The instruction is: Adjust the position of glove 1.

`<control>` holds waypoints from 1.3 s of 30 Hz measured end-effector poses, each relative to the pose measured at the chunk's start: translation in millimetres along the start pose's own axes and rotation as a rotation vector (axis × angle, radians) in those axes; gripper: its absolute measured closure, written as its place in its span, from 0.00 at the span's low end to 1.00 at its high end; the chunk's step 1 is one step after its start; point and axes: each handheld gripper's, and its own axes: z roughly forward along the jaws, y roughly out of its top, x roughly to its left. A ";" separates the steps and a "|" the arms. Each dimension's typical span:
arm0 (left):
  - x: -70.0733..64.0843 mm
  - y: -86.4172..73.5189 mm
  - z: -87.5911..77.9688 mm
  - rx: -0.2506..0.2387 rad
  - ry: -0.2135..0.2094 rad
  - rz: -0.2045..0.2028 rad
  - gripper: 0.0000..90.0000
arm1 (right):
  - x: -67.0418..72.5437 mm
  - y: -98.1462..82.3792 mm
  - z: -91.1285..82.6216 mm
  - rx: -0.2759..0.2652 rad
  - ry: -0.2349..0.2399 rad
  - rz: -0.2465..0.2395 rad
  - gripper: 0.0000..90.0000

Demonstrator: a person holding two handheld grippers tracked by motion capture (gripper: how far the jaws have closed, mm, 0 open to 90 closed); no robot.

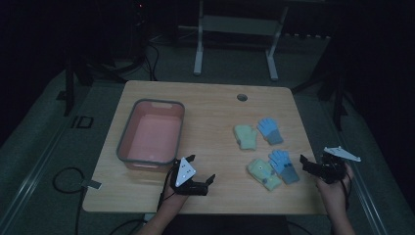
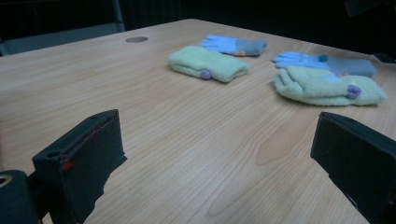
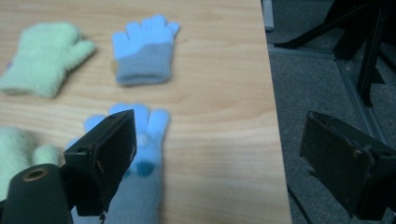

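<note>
I am holding the left gripper low over bare wood just beside the empty pink plastic basin with the grey rim, jaws spread wide on nothing. The right gripper is hovering at the table's right edge, jaws likewise wide apart and empty, just beside the nearer blue-and-grey knitted glove. All four gloves are lying on the light wooden table: two fuzzy pale-green mittens and two blue ones. I am judging nothing binned yet; all of the collecting remains.
</note>
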 end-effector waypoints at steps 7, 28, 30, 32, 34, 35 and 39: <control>0.7 -0.2 -0.6 -0.004 -0.006 -0.006 0.02 | 4.0 21.4 -8.5 -0.025 0.003 -0.024 0.16; -0.1 -0.3 -0.8 -0.004 -0.009 0.009 0.02 | 41.1 73.0 -0.1 -0.029 0.094 -0.099 0.26; -0.4 -0.3 -0.8 -0.003 -0.010 0.012 0.02 | 45.1 76.3 2.4 -0.028 0.099 -0.103 0.27; -0.3 -0.3 -0.8 -0.003 -0.010 0.012 0.02 | 50.2 80.0 5.9 -0.029 0.110 -0.108 0.28; -0.1 -0.3 -0.9 -0.005 -0.010 0.011 0.02 | 55.0 82.6 9.2 -0.022 0.122 -0.113 0.30; -0.1 -0.3 -0.9 -0.005 -0.010 0.011 0.02 | 55.0 82.6 9.2 -0.022 0.122 -0.113 0.30; 0.1 -0.4 -0.9 -0.005 -0.011 0.009 0.02 | 70.9 86.8 19.6 -0.002 0.142 -0.146 0.32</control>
